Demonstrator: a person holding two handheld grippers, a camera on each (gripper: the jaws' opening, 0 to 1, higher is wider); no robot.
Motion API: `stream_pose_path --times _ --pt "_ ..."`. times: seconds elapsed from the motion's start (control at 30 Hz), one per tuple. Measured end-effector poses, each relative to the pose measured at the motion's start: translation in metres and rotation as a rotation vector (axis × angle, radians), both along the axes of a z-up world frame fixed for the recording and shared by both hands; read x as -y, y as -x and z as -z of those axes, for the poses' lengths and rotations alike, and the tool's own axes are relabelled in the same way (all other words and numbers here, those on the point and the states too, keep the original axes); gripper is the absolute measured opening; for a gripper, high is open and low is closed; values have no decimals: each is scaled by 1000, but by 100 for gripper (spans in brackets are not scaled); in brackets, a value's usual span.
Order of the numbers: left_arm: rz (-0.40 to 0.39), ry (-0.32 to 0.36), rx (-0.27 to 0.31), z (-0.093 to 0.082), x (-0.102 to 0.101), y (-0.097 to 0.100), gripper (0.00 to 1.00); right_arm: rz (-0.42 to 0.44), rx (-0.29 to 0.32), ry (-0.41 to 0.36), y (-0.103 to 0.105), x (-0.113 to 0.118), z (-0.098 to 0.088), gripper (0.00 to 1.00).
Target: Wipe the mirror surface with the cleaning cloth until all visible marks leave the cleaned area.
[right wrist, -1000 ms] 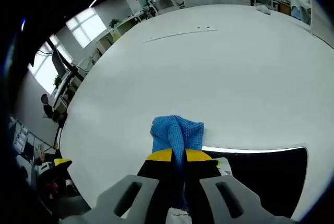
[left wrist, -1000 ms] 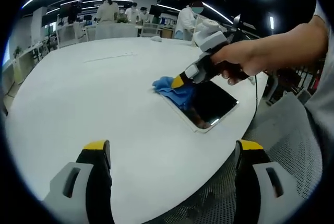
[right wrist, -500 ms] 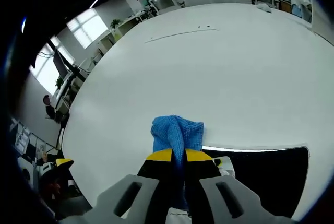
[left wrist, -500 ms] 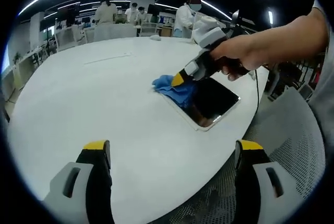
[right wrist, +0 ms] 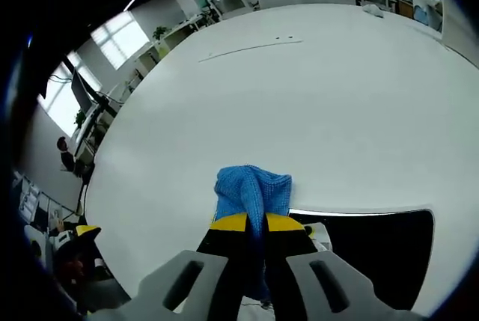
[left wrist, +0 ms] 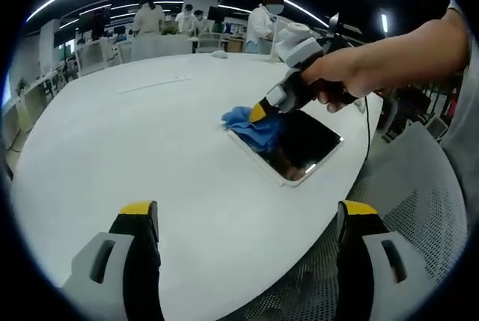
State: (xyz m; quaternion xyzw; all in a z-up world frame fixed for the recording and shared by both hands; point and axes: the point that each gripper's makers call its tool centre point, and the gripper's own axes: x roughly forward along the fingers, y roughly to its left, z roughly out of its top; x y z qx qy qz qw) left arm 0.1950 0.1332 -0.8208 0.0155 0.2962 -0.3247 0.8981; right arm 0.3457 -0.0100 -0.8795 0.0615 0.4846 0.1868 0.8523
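Observation:
A dark rectangular mirror [left wrist: 301, 145] with a white frame lies flat on the white round table [left wrist: 142, 134], near its right edge. A blue cleaning cloth [left wrist: 248, 125] rests on the mirror's far-left corner, partly on the table. My right gripper [left wrist: 258, 114], held by a hand, is shut on the cloth. In the right gripper view the cloth [right wrist: 252, 190] bulges out past the closed yellow-tipped jaws of the right gripper [right wrist: 257, 222], with the mirror [right wrist: 374, 242] to the right. My left gripper [left wrist: 247, 212] stands open over the table's near side, nothing between its jaws.
A grey mesh chair [left wrist: 419, 209] stands close by the table's right edge. Several people in white stand at desks [left wrist: 187, 25] beyond the far side. A small white object [left wrist: 219, 54] lies at the table's far edge.
The right gripper with the cloth has shifted slightly along the mirror's far corner. The left gripper has stayed open and still.

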Motion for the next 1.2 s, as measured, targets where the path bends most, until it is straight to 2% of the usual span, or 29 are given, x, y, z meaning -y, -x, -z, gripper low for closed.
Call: stream_pose_path --times 0.17,0.27,0.4,0.67,1.0,1.2 --pt "-1 -2 4 0 -1 -1 99 3 -7 10 3 9 -3 2" --pt "1 -33 -4 4 -3 0 99 10 -7 14 4 15 -4 2" --pt "3 -4 9 -3 2 0 99 27 2 19 2 24 0 2" --pt "2 -7 13 -3 2 -1 99 56 -2 14 1 35 1 2" --pt "-3 -4 13 -4 3 0 99 66 -5 25 0 39 3 2" --pt "-5 -6 5 -4 4 0 99 74 -7 22 8 39 -3 2"
